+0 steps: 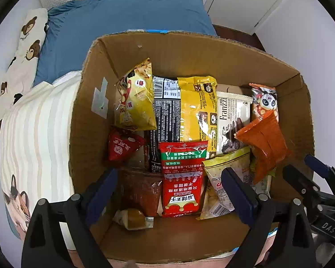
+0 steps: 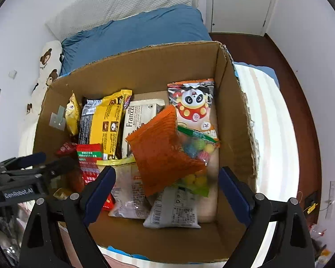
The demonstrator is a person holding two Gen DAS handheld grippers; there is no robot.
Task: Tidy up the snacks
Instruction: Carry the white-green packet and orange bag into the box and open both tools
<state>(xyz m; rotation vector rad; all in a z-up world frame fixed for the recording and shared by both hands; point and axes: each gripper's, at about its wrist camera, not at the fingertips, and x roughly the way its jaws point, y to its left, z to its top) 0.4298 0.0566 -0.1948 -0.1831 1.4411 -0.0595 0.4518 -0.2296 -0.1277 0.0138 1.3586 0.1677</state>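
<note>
An open cardboard box (image 1: 185,51) (image 2: 234,116) sits on a bed and holds several snack packs. An orange packet (image 1: 264,143) (image 2: 160,149) lies tilted on top of the others at the right side. A red packet (image 1: 182,178) lies flat at the front, a yellow bag (image 1: 197,111) and a white Franzzi pack (image 1: 232,120) lie behind it, and a panda pack (image 2: 193,105) lies at the back right. My left gripper (image 1: 169,192) is open and empty above the box's front. My right gripper (image 2: 167,189) is open and empty above the orange packet.
The box rests on a striped blanket (image 1: 35,134) with a blue pillow (image 1: 122,29) behind it. The right gripper shows at the right edge of the left wrist view (image 1: 319,189). Dark wooden floor (image 2: 285,78) lies to the right of the bed.
</note>
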